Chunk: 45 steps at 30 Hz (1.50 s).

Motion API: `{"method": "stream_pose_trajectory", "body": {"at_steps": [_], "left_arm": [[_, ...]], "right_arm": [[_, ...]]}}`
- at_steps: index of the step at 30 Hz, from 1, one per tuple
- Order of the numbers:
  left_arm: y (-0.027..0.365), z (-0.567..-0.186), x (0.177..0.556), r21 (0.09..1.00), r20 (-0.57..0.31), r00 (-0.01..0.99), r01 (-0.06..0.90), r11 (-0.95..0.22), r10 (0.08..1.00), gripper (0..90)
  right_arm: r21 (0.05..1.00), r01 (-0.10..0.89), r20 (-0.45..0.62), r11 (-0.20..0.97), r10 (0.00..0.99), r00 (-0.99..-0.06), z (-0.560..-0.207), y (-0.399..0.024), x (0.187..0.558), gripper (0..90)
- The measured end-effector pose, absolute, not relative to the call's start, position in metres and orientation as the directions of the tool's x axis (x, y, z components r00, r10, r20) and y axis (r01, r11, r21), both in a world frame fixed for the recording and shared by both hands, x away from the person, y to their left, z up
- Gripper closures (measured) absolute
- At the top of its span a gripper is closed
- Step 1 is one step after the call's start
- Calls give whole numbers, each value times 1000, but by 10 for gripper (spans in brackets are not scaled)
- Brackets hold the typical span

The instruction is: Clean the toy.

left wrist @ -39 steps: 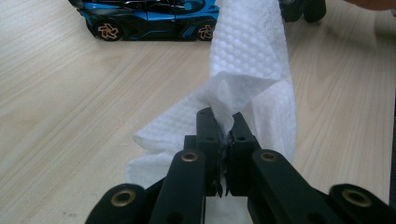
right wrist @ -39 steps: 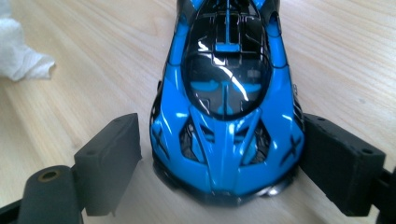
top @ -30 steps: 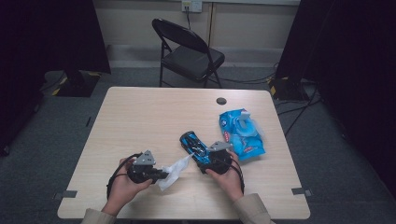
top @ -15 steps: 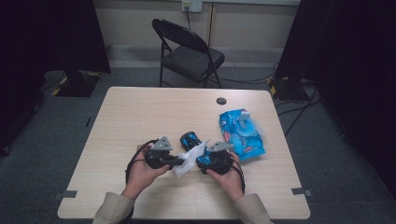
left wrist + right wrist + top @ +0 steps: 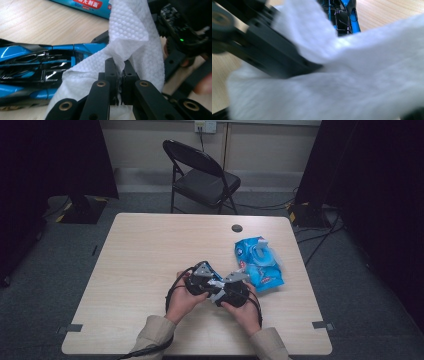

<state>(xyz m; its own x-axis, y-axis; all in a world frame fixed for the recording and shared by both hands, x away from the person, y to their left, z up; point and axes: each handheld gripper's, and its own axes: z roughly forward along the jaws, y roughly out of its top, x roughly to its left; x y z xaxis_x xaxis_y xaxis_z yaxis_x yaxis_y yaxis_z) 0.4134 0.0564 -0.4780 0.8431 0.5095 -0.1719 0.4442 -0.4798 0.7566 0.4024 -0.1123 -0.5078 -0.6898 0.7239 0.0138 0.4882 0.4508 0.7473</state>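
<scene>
Step in hand: wiping of car (image 5: 37,62) with wipe (image 5: 130,32). Left tool (image 5: 120,63) pressed together, pinching a fold of wipe between its pads, rest of sheet billowing above and beside the jaws. Sheet draped over near end of car, so contact judged just begun or about to begin.

Right tool (image 5: 222,287) close against left tool at near-middle of bench (image 5: 150,250), just left of blue pack (image 5: 257,262). Jaws of right tool buried under wipe in right gripper view; spread or clamped on car: cannot tell.

Car between the two tools, low over bench; resting on it or lifted: cannot tell. Long axis across left gripper view, side-on to left tool; in right gripper view, body (image 5: 340,15) running straight away along line of right tool. Nose or tail toward right tool: not resolved, near end hidden by sheet.

Next move, as judged: draw wipe along long axis, across glossy upper panels, with car kept steady. Needs firm pinch on sheet, light downward pressure, and pads kept off bodywork.
</scene>
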Motion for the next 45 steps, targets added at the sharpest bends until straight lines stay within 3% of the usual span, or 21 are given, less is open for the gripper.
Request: {"method": "stream_pose_trajectory", "body": {"at_steps": [31,45], "left_arm": [[58,-480,420,759,-102,850,403,-512,517,870],[89,-477,433,745,-88,811,439,-502,579,869]], "right_arm": [[748,484,10,454,721,-693,-508,-113,402,260],[748,484,11,454,721,-693,-508,-113,402,260]]}}
